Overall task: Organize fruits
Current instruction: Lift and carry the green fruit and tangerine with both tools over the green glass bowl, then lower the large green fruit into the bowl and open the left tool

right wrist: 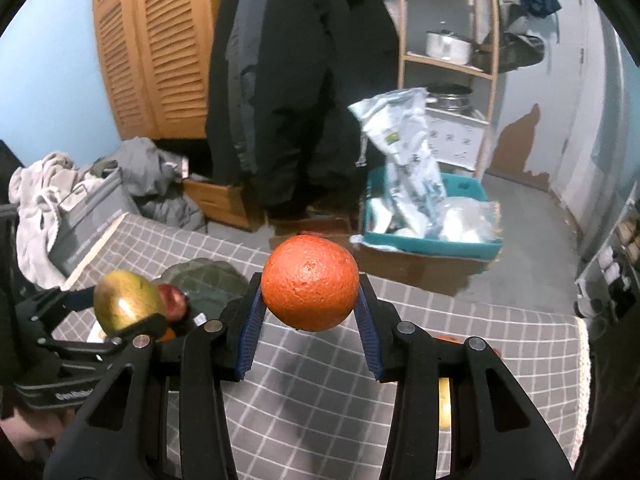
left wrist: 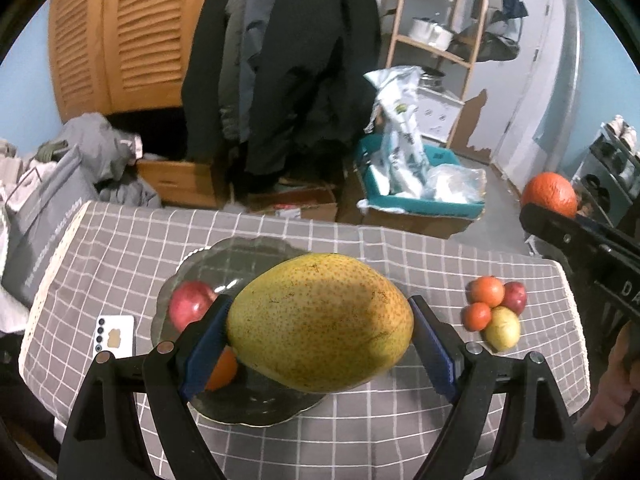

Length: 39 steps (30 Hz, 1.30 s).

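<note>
Yellow mango clamped in left tongs, orange clamped in right tongs, strap lettering unreadable.

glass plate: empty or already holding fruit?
Holding fruit. The dark scalloped glass plate carries a red apple and a small orange fruit, partly hidden behind the left gripper gripping the yellow-green mango.

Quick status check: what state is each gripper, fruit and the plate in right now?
left gripper: shut on mango
mango: held above the plate
right gripper: shut on orange
orange: held above the table
plate: holds a red apple
small fruits: clustered on the tablecloth
</note>
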### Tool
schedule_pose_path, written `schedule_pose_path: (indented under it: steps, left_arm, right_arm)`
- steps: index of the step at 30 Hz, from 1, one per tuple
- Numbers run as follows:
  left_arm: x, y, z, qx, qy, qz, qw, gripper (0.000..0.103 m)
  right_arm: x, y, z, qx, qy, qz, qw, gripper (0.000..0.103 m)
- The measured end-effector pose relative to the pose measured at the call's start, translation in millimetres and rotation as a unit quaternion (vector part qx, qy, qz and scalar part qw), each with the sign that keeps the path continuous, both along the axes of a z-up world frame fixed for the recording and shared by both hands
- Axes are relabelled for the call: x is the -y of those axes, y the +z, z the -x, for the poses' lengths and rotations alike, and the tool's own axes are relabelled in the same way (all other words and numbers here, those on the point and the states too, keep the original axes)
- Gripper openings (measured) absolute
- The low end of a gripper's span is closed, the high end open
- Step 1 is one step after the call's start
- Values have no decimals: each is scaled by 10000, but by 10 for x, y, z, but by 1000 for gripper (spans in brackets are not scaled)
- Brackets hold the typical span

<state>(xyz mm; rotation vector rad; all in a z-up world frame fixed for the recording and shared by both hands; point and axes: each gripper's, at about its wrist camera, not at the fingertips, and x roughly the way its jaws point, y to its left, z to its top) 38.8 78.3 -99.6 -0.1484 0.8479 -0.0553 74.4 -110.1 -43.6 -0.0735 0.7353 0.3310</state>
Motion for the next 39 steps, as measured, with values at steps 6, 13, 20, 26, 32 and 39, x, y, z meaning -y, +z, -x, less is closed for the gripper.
schedule_pose_path:
  steps: [6, 13, 20, 26, 32, 39]
  left_arm:
    - [-191, -210, -58, -231, 153, 36, 9996, 87]
    - [-322, -561, -153, -664, 254, 82, 9974, 87]
    - [-354, -860, -205, -1028, 291, 52, 9943, 87]
    - [-362, -1031, -247, -1256, 317, 58, 9916, 87]
    - [-335, -1161, -275, -1461, 291, 78, 9888, 87]
    - [-308, -1306, -306, -1707, 267, 44, 9850, 87]
  right_arm:
    - [-291, -166, -155, -237, 201, -22, 9995, 42]
    - [-595, -415, -275, -461, 432, 96, 9980, 42]
    - [-783, -691, -406, -763, 510, 177, 9956, 42]
    - [-877, -908, -476, -1025, 551, 228, 9929, 42]
    - [-863, -1030, -505, -1180, 520, 270, 9913, 42]
    - [-841, -1047, -516, -1223, 514, 246, 9909, 42]
